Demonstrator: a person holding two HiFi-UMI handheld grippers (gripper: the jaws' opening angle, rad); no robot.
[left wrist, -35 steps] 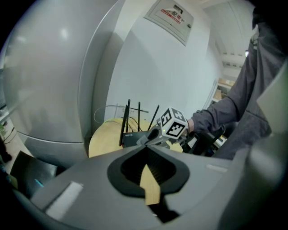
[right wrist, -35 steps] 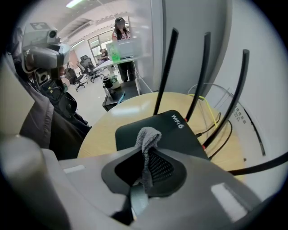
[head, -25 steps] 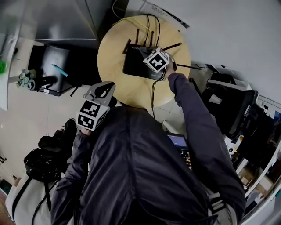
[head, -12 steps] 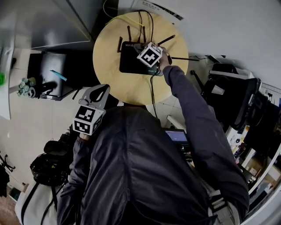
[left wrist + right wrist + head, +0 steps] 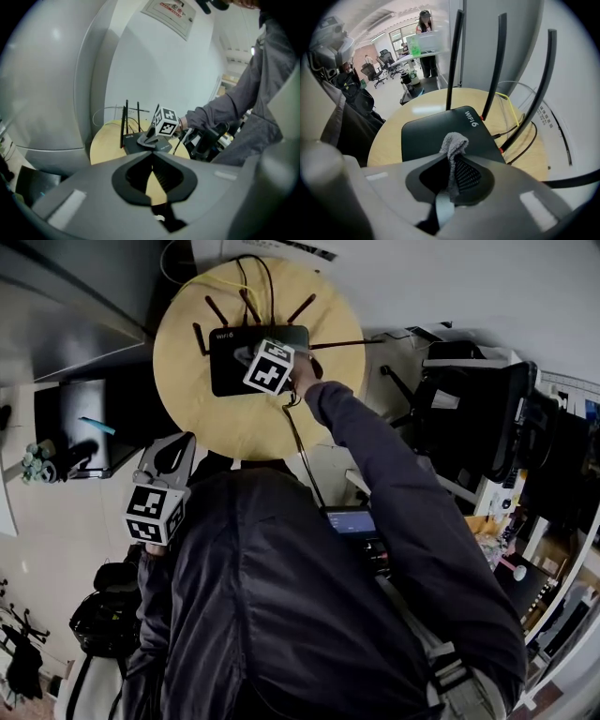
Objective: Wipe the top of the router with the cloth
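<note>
A black router (image 5: 228, 371) with several upright antennas lies on a round wooden table (image 5: 244, 423). In the head view my right gripper (image 5: 247, 356) rests over the router's top, near its middle. In the right gripper view it (image 5: 451, 157) is shut on a grey cloth (image 5: 454, 142), whose bunched end sticks out over the router (image 5: 431, 133) by the "WIFI6" print. My left gripper (image 5: 172, 456) hangs beside the person's body, off the table's near edge. It (image 5: 151, 161) is shut with nothing in it and looks toward the router (image 5: 133, 139).
Antennas (image 5: 453, 61) rise behind the router, and yellow and black cables (image 5: 513, 117) trail over the table's back toward the wall. A grey cabinet (image 5: 66, 306) stands left of the table, black chairs and bags (image 5: 469, 418) right, a lit screen (image 5: 349, 521) below.
My right gripper has slid left along the router's top with the cloth, from its right end toward the middle. The left gripper stays at the person's side.
</note>
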